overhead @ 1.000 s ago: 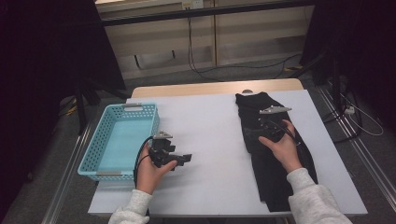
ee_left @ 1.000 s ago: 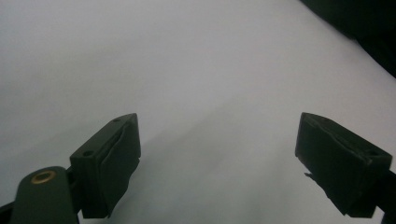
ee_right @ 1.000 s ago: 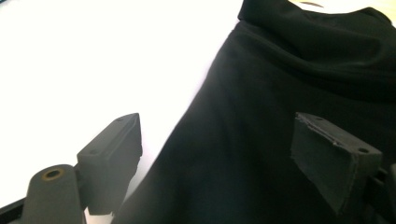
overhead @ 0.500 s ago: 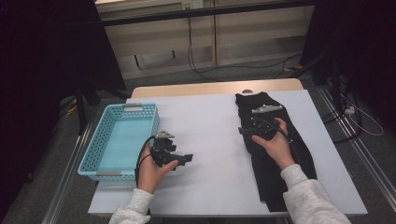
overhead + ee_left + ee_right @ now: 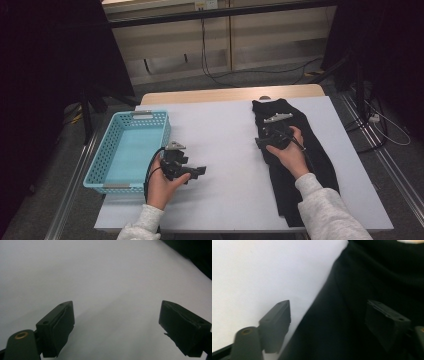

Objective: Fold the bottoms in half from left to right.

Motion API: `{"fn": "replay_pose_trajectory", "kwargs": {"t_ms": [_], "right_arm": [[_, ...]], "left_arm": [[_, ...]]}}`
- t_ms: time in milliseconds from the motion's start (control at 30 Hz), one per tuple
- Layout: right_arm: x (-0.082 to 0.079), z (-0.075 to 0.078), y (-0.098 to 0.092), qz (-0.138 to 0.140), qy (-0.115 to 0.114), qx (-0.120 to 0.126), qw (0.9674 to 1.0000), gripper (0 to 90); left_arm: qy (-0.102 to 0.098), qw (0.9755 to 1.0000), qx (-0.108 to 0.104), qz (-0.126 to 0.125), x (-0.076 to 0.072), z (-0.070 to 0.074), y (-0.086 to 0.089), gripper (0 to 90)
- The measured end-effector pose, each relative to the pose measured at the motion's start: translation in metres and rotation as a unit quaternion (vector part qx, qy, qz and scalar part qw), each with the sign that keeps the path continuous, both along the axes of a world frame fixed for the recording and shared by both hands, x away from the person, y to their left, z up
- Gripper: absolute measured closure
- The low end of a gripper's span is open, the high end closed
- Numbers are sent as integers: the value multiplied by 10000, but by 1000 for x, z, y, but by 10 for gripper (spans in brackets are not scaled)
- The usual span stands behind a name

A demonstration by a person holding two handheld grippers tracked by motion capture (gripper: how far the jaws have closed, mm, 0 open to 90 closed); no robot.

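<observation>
Over on the right half of the table [image 5: 225,150], a black garment [image 5: 305,165] lies stretched out flat, its long axis running from the far edge toward the near edge (roughly parallel to the right edge). The right gripper [image 5: 261,143] sits at the garment's left hem, about a third of the way down from the far end, with the hand resting on the cloth.

From the right gripper view you can see how it lines up: the right gripper [image 5: 328,325] straddles the hem, one jaw over bare white table, the other over the black garment [image 5: 372,302]. The jaws are apart but have just been closing a bit, with the fabric edge between them and not pinched yet as far as I can tell. So the cloth is right under and between the jaws, and my guess is the next bit is just dropping onto that edge and squeezing.

The left gripper [image 5: 200,170] hangs out near the front-left, just beside the blue basket [image 5: 100,165], pointing across toward the garment. Its jaws stand wide apart on nothing, only white table [image 5: 100,277] in front of the left gripper [image 5: 116,327]. The right hand is clearly the nearer one.
</observation>
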State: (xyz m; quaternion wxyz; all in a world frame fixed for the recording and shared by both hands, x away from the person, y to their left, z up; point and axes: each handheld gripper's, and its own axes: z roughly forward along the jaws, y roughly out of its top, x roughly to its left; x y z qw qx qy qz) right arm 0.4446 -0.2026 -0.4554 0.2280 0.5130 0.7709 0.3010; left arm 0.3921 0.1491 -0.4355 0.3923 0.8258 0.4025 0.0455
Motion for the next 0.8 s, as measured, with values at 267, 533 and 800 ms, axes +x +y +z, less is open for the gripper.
{"fn": "replay_pose_trajectory", "kwargs": {"t_ms": [267,533,800], "right_arm": [[-2,-8,-6,-222,-74,172,9996,291],[-7,-8,-11,-320,-244,199,9990,520],[-6,-7,-16,-346,-242,170,9990,682]], "left_arm": [[-2,10000,-1,-11,1,-1,-3,129],[39,10000,-5,-67,2,-3,-6,128],[20,10000,15,23,0,-4,-1,129]]}}
